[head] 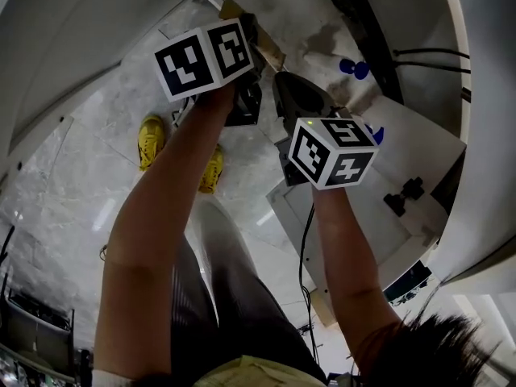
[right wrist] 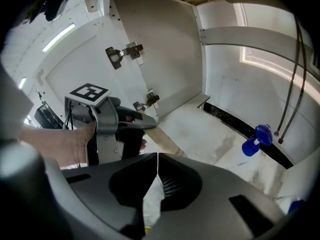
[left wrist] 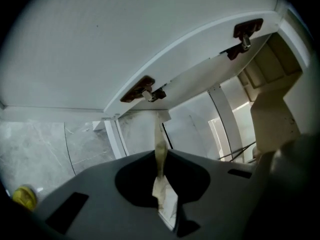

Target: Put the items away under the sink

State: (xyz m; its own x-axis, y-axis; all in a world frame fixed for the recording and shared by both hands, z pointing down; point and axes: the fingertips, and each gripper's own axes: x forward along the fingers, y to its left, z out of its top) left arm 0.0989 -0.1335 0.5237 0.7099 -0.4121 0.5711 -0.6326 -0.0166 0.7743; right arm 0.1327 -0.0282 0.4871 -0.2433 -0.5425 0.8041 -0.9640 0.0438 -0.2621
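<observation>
Cardboard strip (right wrist: pixel 167 145), thin and flat, is pinched by one end in my left tool (left wrist: pixel 161 154), its far end reaching toward the cabinet floor (right wrist: pixel 205 134) under the sink. I judge it light and fairly stiff along its length but easy to crease, so a hold on the flat faces near the end suits it; a slack pinch could let it swivel. My right tool (right wrist: pixel 158 156) is pressed together on nothing, just beside it. Farther in sits a blue-capped thing (right wrist: pixel 257 140), near two hoses (right wrist: pixel 292 74); the hinged door (right wrist: pixel 150 49) stands open.
</observation>
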